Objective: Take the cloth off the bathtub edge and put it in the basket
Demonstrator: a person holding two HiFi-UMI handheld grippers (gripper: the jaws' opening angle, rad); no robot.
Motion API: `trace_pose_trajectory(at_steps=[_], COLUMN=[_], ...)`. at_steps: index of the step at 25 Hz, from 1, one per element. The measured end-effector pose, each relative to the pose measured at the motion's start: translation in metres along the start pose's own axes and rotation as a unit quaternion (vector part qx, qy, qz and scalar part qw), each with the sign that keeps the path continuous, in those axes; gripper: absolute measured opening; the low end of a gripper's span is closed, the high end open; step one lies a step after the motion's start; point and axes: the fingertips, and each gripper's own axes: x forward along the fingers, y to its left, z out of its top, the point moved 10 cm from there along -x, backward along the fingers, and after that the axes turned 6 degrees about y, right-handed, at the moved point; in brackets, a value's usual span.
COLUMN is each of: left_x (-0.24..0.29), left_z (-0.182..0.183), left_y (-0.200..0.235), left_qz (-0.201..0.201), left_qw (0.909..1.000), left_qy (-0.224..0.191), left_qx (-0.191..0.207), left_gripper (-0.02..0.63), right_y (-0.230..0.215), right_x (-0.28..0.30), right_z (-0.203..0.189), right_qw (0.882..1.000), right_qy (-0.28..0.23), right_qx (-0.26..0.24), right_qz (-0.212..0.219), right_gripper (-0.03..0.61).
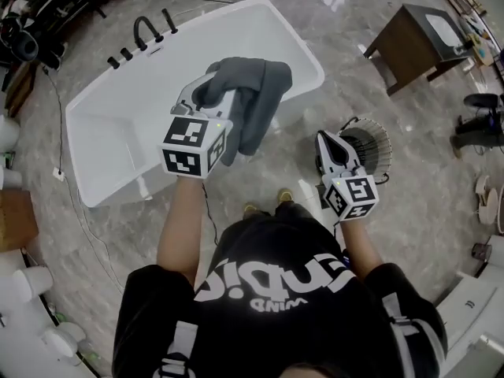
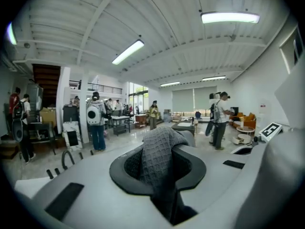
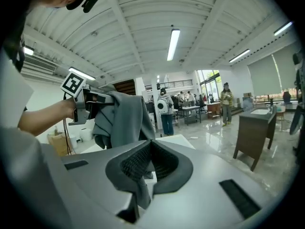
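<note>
Person: black shirt (image 1: 272, 305) with white print, bare forearms, one gripper in each hand
Right gripper (image 1: 329, 142): jaws drawn together to a point, nothing between them; held apart from the cloth, low right in the head view
Right marker cube (image 1: 352, 197): on the back end of that gripper, nearest the person
Left gripper (image 1: 209, 93): jaws nearly closed and pinched on the cloth, which bunches over the tips and fills the gap between the pads (image 2: 188, 168)
Left marker cube (image 1: 194, 146): back end of left gripper, over the near tub wall in the head view
Cloth (image 1: 252, 101): grey waffle weave, held up clear of the tub, loose part hanging down on the right side of the left gripper
Basket (image 1: 370, 146): round, ribbed, on the floor just past the right gripper, near the tub's right end; inside not clear to see
Bathtub (image 1: 118, 140): white, freestanding, lying diagonally under the cloth
Tap (image 1: 146, 28): black arched spout with black handles beside it on the far rim
Side table (image 1: 413, 30): dark wood, top right, well apart from the tub
Floor (image 1: 315, 14): grey marbled tile, glossy
</note>
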Motion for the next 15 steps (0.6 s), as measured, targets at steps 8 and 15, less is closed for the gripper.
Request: trace_pose_trajectory(at_steps=[8,15], left_x=[0.077,0.144], left_z=[0.046,0.078], left_y=[-0.089,-0.187], left_qz=[-0.129,-0.214], left_qw=[0.9903,0.9735], left_qy=[-0.021,-0.038], left_qx=[0.048,0.070], left_gripper=[0.077,0.077], right_y=[-0.057,-0.112], right_x=[-0.085,-0.156], right_z=[-0.021,-0.043], right_qw=[0.990,0.970], right_qy=[-0.017,-0.034], right_qx=[0.043,0.080], right_qz=[-0.134,-0.229], right_gripper=[0.014,0.014])
